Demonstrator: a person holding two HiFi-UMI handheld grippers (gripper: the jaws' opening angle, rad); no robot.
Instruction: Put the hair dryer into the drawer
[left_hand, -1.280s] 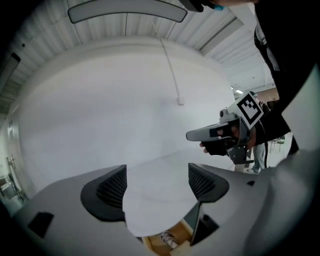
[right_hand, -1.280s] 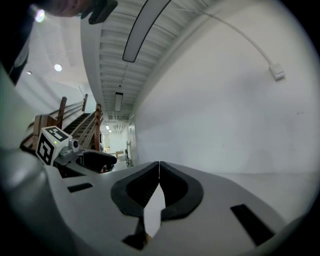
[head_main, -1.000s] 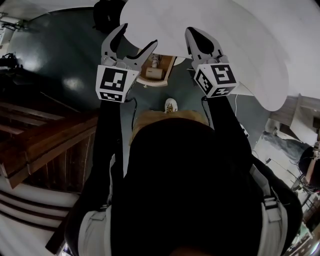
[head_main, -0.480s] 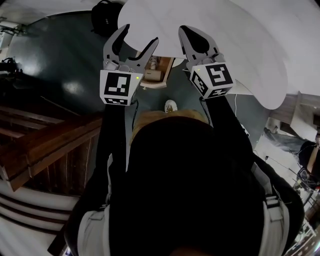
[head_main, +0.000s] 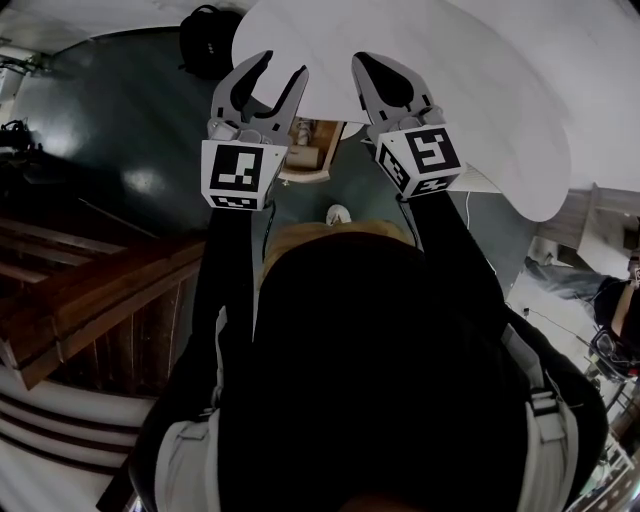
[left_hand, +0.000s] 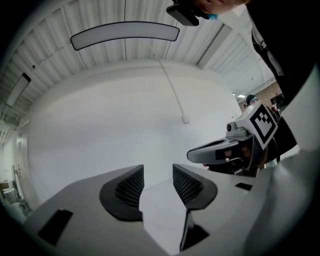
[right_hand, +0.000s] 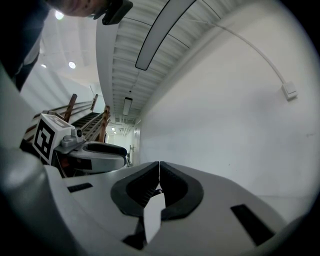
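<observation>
Head view, pose and count?
– Two black-sleeved arms raised, level. Two grey two-jaw grippers: left gripper closing, empty; right gripper jaws together, empty. One open wooden drawer between them. Pale item inside; hair dryer or not, can't tell.

Left claw level, empty jaws closing; right claw level, jaws together

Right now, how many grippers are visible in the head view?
2. The left gripper is held up at the upper left, its jaws closing with nothing between them. The right gripper is beside it on the right, shut and empty. None seems hidden.
</observation>
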